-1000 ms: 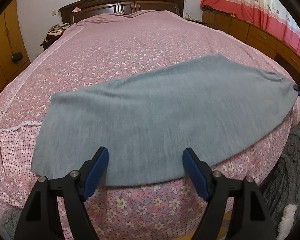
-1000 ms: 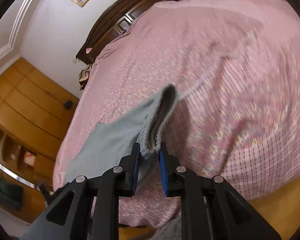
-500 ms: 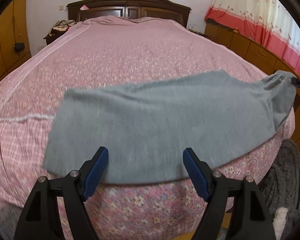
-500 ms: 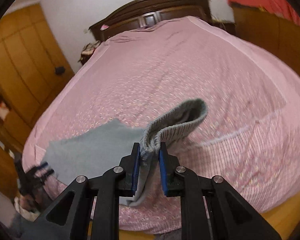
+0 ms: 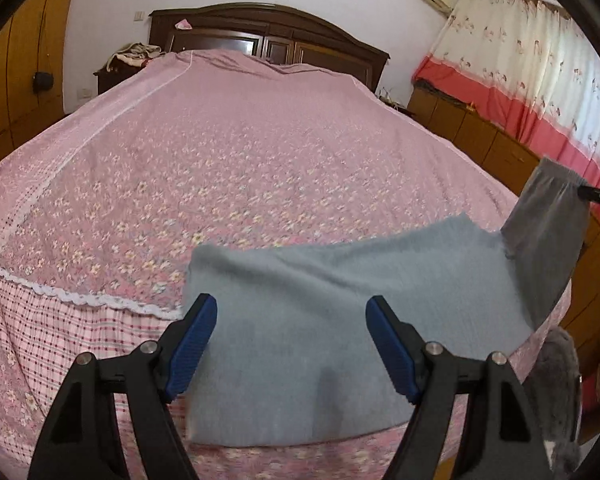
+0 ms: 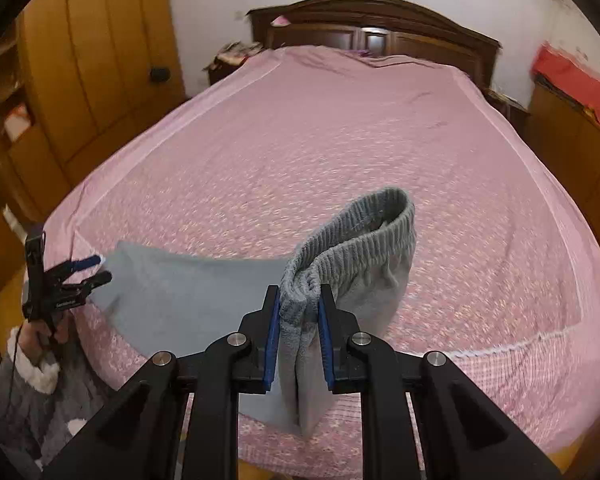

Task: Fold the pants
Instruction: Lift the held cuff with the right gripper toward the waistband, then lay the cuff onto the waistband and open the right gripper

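Grey knit pants (image 5: 340, 320) are spread along the near edge of the pink floral bed (image 5: 240, 160), open beyond. The ribbed waistband (image 6: 356, 236) is pinched, lifted, by the right claw (image 6: 299, 332). The left claw (image 5: 288, 344) is held spread above the blurred leg end.

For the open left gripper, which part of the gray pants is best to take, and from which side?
Judging from this pose, the left gripper should take the leg-end edge of the gray pants lying flat near the bed's foot, coming low from the foot side; the right gripper holds the waistband raised.
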{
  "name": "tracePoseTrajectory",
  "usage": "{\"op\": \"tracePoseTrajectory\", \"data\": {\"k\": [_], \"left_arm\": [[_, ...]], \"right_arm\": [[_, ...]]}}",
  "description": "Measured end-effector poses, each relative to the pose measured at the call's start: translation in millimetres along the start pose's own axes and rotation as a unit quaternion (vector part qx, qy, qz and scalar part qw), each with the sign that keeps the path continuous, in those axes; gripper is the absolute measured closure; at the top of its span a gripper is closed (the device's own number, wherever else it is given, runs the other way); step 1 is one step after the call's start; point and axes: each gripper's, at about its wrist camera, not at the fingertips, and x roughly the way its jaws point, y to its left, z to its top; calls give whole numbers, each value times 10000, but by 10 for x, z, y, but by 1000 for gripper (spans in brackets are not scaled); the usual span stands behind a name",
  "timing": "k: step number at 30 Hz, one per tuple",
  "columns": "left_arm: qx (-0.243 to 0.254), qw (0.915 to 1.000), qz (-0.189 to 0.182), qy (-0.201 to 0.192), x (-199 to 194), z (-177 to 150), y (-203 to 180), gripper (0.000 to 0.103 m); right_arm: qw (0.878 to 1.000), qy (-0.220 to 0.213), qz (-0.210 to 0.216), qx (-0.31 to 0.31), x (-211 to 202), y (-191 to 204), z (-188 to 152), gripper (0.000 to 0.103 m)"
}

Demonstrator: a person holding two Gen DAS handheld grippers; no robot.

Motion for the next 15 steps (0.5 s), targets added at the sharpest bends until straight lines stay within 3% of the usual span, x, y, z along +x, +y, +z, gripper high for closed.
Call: {"op": "tracePoseTrajectory", "data": {"k": [2,6,15], "left_arm": [[35,10000,85,-30,11,-57,63,23],[-441,9990,35,101,26,-229,269,23],[-1081,9941,-59,31,-160,-339,641,22]], "right_arm": [[9997,124,-23,-208,70,181,64,84],[9985,222,41,-497,196,525,206,84],[9939,373,529,-895,655,1342,412,84]]}}
